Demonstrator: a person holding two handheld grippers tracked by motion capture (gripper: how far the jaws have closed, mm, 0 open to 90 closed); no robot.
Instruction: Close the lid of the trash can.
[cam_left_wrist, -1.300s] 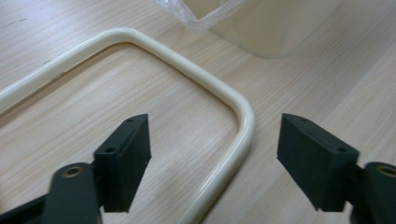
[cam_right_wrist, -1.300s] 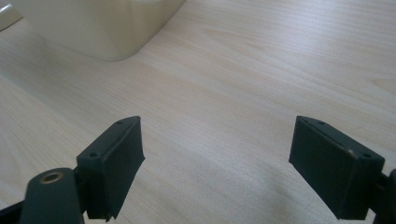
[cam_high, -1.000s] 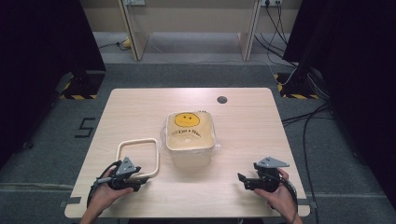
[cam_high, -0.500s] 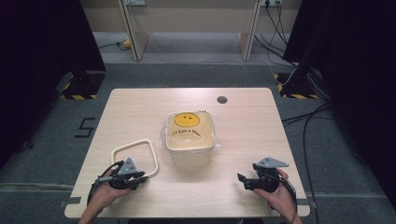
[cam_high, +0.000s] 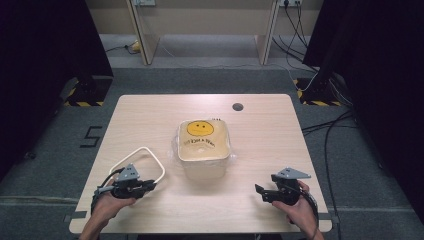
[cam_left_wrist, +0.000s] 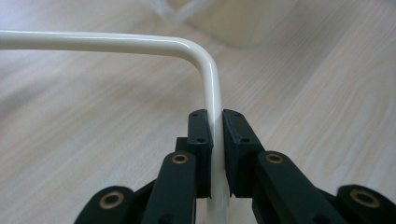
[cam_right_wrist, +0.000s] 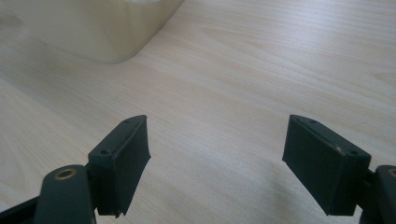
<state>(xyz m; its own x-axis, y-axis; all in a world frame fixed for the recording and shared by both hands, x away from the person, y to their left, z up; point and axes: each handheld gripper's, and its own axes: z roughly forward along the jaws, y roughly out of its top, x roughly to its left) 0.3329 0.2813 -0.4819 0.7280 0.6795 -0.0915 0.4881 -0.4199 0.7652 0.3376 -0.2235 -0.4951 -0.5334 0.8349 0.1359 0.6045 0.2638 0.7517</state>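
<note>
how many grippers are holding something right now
1. The left gripper is shut on the white rounded-square frame at the table's near left, its jaws having just closed. The right gripper hangs open over bare wooden table at near right.

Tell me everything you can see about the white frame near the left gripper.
The white frame is a thin, glossy loop with rounded corners, like plastic or coated wire, open in the middle. It lies on the wooden table left of the beige box, apart from it. The left gripper has just closed on one side beside a corner.
</note>
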